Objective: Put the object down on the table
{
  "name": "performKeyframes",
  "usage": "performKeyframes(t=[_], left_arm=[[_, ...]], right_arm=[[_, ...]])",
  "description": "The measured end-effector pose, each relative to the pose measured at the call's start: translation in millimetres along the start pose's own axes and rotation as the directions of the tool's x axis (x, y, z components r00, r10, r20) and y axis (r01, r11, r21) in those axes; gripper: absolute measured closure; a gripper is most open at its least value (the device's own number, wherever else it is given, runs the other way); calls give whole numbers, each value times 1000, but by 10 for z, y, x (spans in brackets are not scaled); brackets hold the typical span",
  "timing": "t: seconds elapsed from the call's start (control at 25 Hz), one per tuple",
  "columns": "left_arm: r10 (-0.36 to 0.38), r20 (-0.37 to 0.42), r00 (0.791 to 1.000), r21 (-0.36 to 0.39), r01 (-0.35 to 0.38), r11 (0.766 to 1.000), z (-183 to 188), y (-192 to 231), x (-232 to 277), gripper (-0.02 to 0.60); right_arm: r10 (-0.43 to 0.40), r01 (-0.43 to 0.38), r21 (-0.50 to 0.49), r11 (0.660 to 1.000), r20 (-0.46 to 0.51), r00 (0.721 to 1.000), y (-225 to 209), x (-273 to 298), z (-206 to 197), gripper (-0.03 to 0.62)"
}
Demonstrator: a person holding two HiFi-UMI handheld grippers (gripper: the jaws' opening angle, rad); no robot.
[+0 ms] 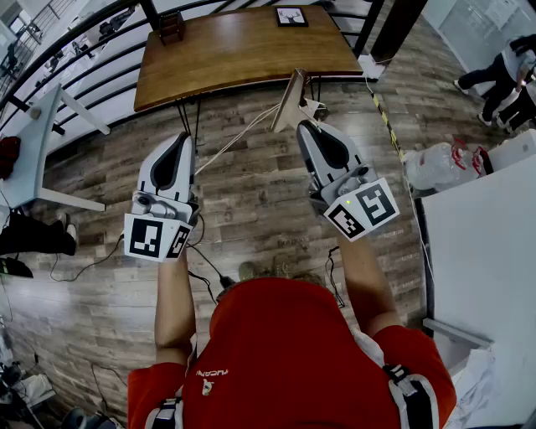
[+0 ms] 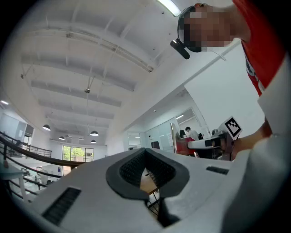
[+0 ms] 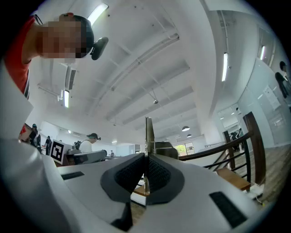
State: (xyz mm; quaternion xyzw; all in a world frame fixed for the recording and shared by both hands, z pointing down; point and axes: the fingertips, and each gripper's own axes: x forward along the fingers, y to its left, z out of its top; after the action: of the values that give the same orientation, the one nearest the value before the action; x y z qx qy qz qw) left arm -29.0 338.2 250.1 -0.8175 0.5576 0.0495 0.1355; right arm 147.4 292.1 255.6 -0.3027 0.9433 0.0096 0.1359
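Observation:
In the head view my right gripper (image 1: 303, 124) is shut on the lower edge of a thin, flat beige panel (image 1: 290, 99). The panel stands upright in the air over the wooden floor, just in front of the brown wooden table (image 1: 234, 59). The right gripper view shows the panel as a narrow upright edge (image 3: 148, 132) pinched between the pads of my right gripper (image 3: 146, 157). My left gripper (image 1: 186, 136) hangs level with it to the left, shut, with nothing in it. In the left gripper view its tips (image 2: 145, 152) meet and only the table shows behind them.
On the table stand a framed picture (image 1: 291, 16) at the back and a small dark wooden item (image 1: 171, 25) at the far left. A white desk (image 1: 25, 142) is at the left and a white table (image 1: 486, 251) at the right. Bags (image 1: 435, 163), floor cables (image 1: 209, 268) and people (image 1: 502, 75) are around.

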Motion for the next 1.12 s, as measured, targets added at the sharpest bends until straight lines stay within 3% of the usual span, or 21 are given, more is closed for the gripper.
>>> performKeyframes(t=[0.84,1.12], left_arm=[[49,-2,999,47,-49,998,-92,-304,406,572],[54,0,999,47,-54,997,-190,-154,626,572]], right_arm=[[45,-44,-13,999,38,998,-504,-200,42,568],[40,-40,-3,999,33,999,-711,-47,-24,568]])
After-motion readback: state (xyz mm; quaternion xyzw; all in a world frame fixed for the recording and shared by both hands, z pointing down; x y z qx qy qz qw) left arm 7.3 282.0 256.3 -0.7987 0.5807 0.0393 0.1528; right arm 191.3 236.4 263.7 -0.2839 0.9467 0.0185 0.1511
